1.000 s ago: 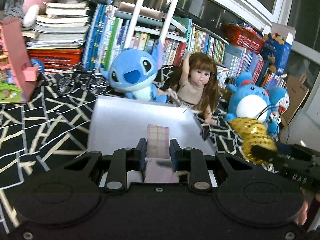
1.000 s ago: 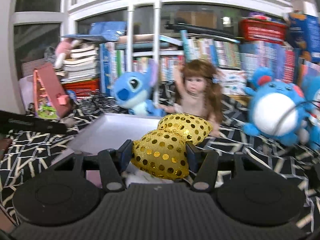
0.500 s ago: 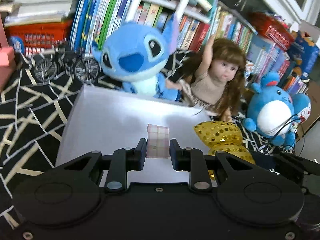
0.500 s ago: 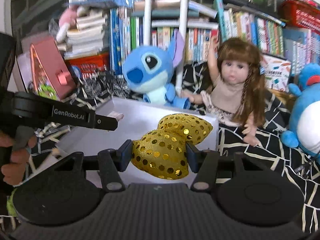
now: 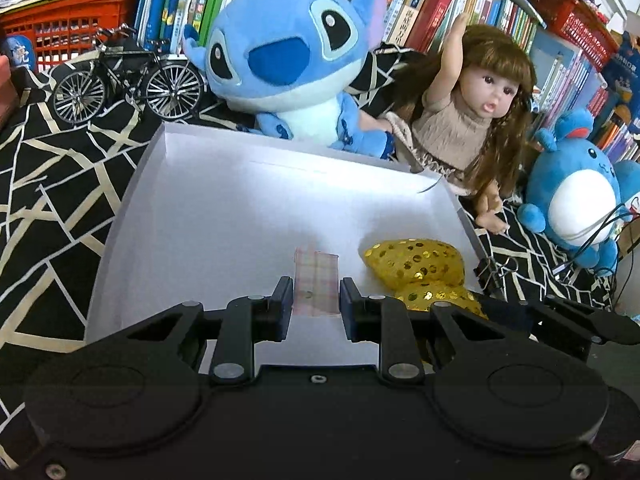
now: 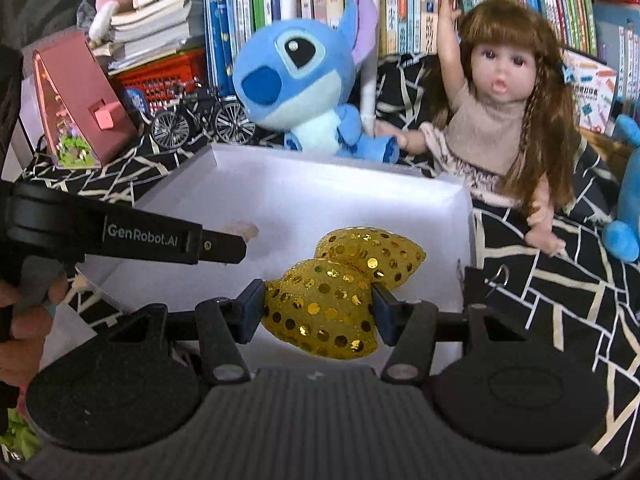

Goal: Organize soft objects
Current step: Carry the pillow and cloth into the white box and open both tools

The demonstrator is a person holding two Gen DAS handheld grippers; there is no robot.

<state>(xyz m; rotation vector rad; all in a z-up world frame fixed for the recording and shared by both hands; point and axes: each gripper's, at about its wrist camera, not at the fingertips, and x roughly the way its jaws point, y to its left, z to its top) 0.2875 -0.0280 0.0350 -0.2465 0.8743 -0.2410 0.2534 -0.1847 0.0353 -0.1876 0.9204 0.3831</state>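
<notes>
Here the left gripper (image 5: 315,299) is clamped narrowly on a pink checked cloth strip (image 5: 314,276), held over the near floor of the white box (image 5: 248,184); to its right the right gripper (image 6: 320,307) is closed on a gold sequined bow (image 6: 340,284), over the box's near right corner; behind the box sit a blue plush (image 5: 288,56) and a doll (image 5: 476,120).

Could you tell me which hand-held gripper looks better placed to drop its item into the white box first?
Probably the left hand-held gripper: its pink plaid cloth hangs over the middle of the white box. The right hand-held gripper holds the gold sequined bow nearer the box's right wall.
</notes>
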